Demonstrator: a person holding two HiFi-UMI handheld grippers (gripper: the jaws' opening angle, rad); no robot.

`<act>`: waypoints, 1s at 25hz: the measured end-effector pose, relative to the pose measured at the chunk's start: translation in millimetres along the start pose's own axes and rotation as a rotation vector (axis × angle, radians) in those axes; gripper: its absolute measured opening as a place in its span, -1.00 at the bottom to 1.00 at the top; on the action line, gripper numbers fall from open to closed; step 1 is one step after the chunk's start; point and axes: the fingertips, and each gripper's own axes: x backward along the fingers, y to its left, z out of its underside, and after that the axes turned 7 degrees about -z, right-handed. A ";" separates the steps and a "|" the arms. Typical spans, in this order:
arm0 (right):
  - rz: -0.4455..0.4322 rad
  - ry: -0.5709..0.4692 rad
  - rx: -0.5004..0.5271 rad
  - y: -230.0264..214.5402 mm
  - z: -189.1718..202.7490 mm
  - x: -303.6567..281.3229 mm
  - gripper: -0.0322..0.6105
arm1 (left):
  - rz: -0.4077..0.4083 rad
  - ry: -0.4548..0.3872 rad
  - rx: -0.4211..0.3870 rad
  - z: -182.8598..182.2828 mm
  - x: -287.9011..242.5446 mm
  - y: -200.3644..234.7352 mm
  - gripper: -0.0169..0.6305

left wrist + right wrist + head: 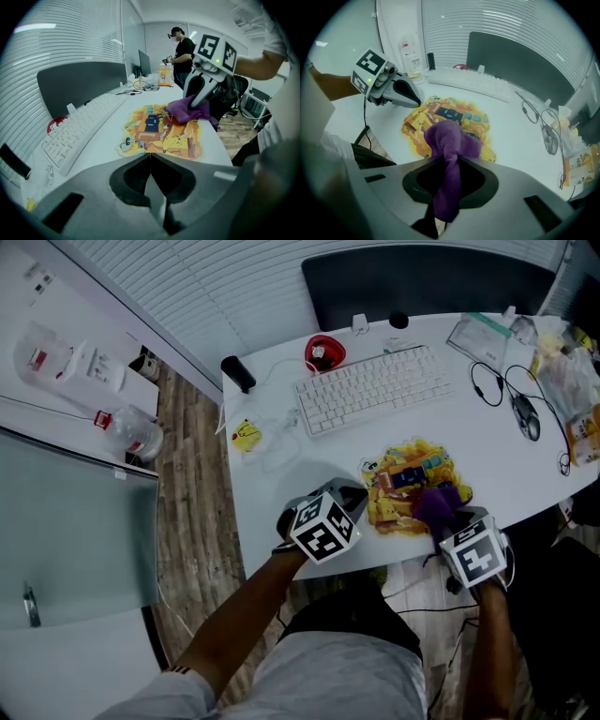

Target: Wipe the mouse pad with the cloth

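The right tool, clamped on the purple cloth, holds it on the near right part of the mouse pad on the desk, the left tool closed and empty beside the pad; wiping seems in hand, and the next move should sweep the cloth across the pad.

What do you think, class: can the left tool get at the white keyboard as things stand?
Probably yes. The left tool is shut and empty beside the mouse pad, and only bare desk seems to lie between it and the keyboard, so nothing appears to block the way.
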 end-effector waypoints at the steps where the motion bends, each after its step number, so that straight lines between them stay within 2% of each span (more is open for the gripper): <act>1: 0.007 -0.001 -0.018 -7.0 5.2 1.4 -0.69 | 0.000 0.000 0.000 -0.1 -0.1 0.0 -0.90; 8: 0.027 -0.027 -0.129 -38.0 31.0 8.6 -0.69 | -0.009 0.012 -0.009 1.2 -2.2 0.1 -0.90; 13: 0.020 -0.135 -0.173 -30.6 20.0 27.7 -0.69 | -0.032 -0.009 -0.002 -5.2 3.2 -1.5 -0.90; 16: 0.008 -0.250 -0.195 -21.5 5.3 48.0 -0.69 | -0.040 -0.103 0.046 -25.7 18.1 -3.5 -0.90; 20: -0.004 -0.428 -0.207 -4.5 -19.5 80.6 -0.69 | -0.034 -0.298 0.125 -70.8 57.2 -3.3 -0.90; 25: 0.006 -0.620 -0.173 17.8 -50.8 125.6 -0.69 | -0.050 -0.502 0.160 -115.2 111.0 -4.6 -0.90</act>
